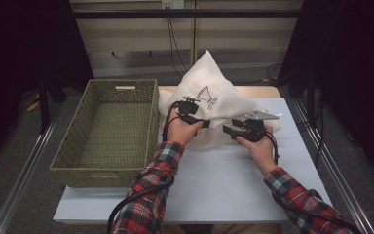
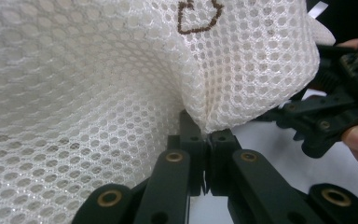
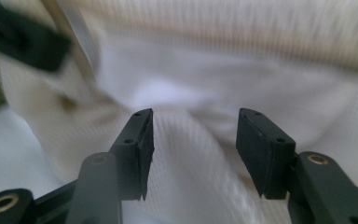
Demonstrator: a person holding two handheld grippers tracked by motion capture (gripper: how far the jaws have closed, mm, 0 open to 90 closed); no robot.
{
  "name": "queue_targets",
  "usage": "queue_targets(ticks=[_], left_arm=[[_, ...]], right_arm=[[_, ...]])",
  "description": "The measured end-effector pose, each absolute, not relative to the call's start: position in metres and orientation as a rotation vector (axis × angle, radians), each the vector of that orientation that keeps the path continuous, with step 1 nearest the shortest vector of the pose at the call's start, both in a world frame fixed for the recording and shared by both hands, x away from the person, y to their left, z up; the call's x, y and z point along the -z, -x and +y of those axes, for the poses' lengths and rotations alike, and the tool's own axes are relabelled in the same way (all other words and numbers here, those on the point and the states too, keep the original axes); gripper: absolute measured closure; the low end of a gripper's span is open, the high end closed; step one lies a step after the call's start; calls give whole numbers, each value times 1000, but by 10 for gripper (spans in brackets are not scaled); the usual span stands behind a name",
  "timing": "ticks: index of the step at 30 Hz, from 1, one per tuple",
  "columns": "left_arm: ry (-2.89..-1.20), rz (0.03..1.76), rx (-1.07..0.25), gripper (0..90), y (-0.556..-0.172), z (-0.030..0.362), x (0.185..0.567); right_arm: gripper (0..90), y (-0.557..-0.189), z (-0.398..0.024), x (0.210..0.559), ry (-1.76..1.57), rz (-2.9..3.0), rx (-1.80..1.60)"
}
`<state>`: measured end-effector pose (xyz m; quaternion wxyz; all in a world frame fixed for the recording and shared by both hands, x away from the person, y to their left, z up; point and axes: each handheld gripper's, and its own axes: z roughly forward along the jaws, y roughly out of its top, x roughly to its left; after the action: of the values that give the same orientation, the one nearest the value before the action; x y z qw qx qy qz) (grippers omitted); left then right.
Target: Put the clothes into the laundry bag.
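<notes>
The white mesh bag (image 1: 213,100) sits on the far half of the white table (image 1: 224,180), just right of the woven green basket (image 1: 108,127), and rises to a peak; a brown outline drawing shows on its front. The left gripper (image 1: 203,123) has its jaws pinched tight on a fold of that mesh at the bag's near, lower edge. In the left gripper view the two pads meet with the netting (image 2: 121,93) caught between them, and the cloth is drawn up into a pleat right above the tips.

The right gripper (image 1: 230,129) is just beside the left one, at the near right of the bag. Its jaws stand partly apart, about half open, and nothing is clamped in them. In the right gripper view (image 3: 193,154) the white cloth (image 3: 205,84) lies behind and between the two black pads, blurred, but neither pad presses on it. Whether a pad tip brushes the fabric I cannot tell.

The person's plaid sleeves (image 1: 151,190) come in from the near edge of the table.
</notes>
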<state>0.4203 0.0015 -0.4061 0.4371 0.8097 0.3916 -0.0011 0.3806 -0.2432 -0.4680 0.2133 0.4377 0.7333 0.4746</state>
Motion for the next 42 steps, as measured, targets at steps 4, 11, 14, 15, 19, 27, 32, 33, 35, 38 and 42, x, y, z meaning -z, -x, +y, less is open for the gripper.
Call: queue_targets(ticks=[4, 11, 14, 15, 19, 27, 32, 33, 35, 38, 42], left_arm=[[-2021, 975, -10, 881, -419, 1, 405], [-2011, 971, -60, 880, -419, -1, 403], [-2018, 972, -72, 880, -418, -1, 403], [-2014, 977, -79, 880, -418, -2, 404], [-2015, 973, -91, 879, -416, -2, 403], [-2038, 970, -88, 878, -412, -2, 401], [-2036, 967, -85, 879, -412, -4, 401], [-2035, 966, -80, 878, -412, -4, 402], [-2022, 970, -76, 878, -412, -3, 402], [-2035, 958, -78, 877, -411, 0, 401], [-2020, 952, -85, 877, -409, 1, 398]], right_arm=[[801, -377, -245, 474, -1214, 2090, -1322], [875, -355, -250, 469, -1119, 2186, -1324], [874, -342, -254, 471, -1109, 2197, -1342], [874, -339, -255, 473, -1110, 2213, -1334], [875, -328, -260, 479, -1093, 2240, -1296], [705, -321, -262, 476, -1087, 2193, -1322], [519, -336, -252, 460, -1090, 2150, -1337], [509, -342, -248, 461, -1094, 2157, -1336], [500, -350, -241, 466, -1106, 2162, -1328], [575, -359, -236, 478, -1178, 2183, -1362], [862, -356, -233, 484, -1153, 2269, -1341]])
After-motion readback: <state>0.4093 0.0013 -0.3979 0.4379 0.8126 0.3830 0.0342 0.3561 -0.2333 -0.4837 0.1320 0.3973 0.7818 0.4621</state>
